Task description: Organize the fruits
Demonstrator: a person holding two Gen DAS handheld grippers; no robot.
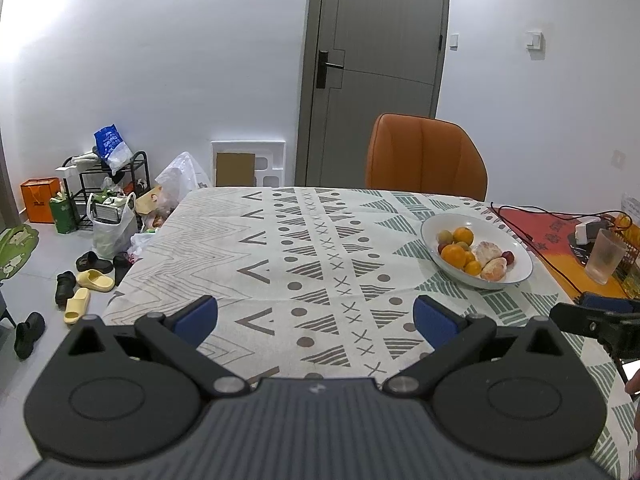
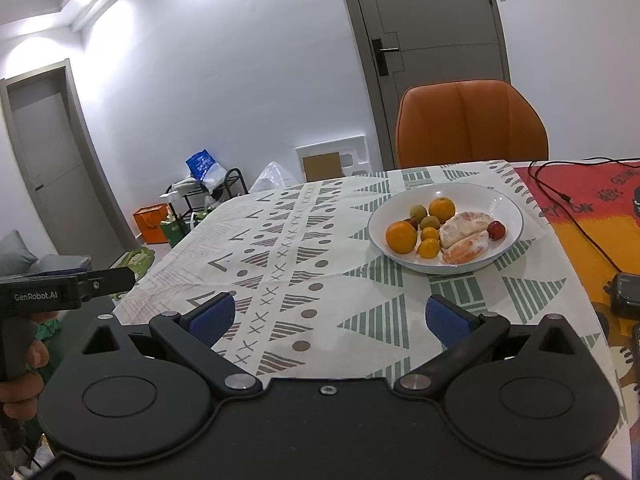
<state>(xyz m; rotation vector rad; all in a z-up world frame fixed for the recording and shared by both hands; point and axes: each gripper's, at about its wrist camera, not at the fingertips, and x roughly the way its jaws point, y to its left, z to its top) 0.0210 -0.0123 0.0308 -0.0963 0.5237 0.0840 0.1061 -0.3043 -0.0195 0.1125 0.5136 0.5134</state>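
In the left wrist view, the left gripper [image 1: 316,320] hung over the near part of the patterned tablecloth [image 1: 280,248], its blue-padded jaws spread wide with nothing between them. The white bowl [image 1: 516,244] sat well beyond it, toward the far right of the cloth. In the bowl lay oranges [image 1: 453,255], peeled citrus pieces [image 1: 486,252], a small red fruit [image 1: 508,257] and greenish fruits [image 1: 445,235], all bunched together. Right of the bowl a frosted cup [image 1: 606,255] stood on a red mat [image 1: 548,224], with a black cable [image 1: 532,236] running across the mat. Behind the bowl, past the table's far edge, stood an orange chair [image 1: 424,156]. Near the bowl's near right side, at the frame edge, the right gripper [image 1: 592,316] showed only in part.

In the right wrist view, the right gripper [image 2: 330,316] was also open wide and empty, with the bowl [image 2: 508,204] ahead of it and slightly right, well apart. The biggest orange [image 2: 401,237] lay at the bowl's left side, the red fruit [image 2: 497,229] at its right, the peeled pieces [image 2: 466,226] between them. Far left of the bowl, off the table edge, a hand [image 2: 24,364] gripped the left gripper's handle; its jaws could not be made out here.
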